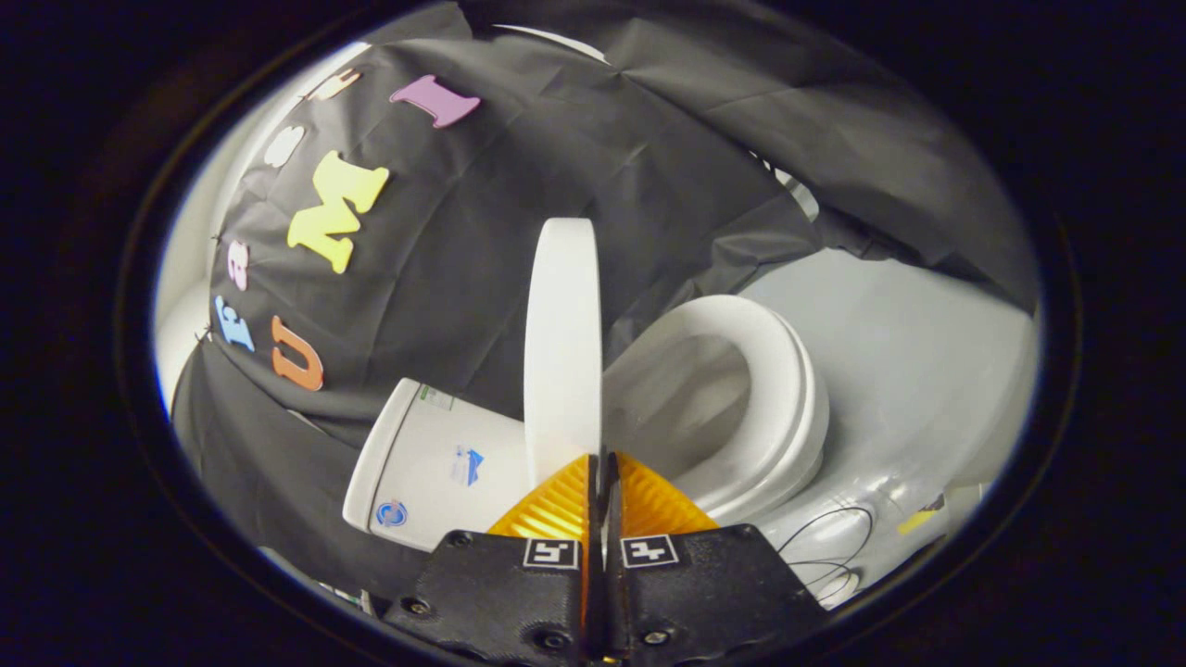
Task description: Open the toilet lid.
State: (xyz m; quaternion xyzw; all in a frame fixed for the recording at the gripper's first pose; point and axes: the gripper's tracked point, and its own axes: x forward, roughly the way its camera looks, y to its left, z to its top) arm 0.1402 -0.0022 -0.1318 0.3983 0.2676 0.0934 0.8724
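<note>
Claw point(602, 463) fingers together at lid point(562, 343) edge | lid raised

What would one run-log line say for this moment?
gripper: fingers together at lid edge | toilet lid: raised, edge-on | seat: down, bowl open | tank: beside lid

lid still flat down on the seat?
No. The lid stands raised edge-on, clear of the seat, with its lower edge at the tips of the closed fingers.

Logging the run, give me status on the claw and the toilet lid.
Claw closed, fingers together at the toilet lid edge. Lid raised, standing edge-on between tank and seat. Nothing in the way.
</note>
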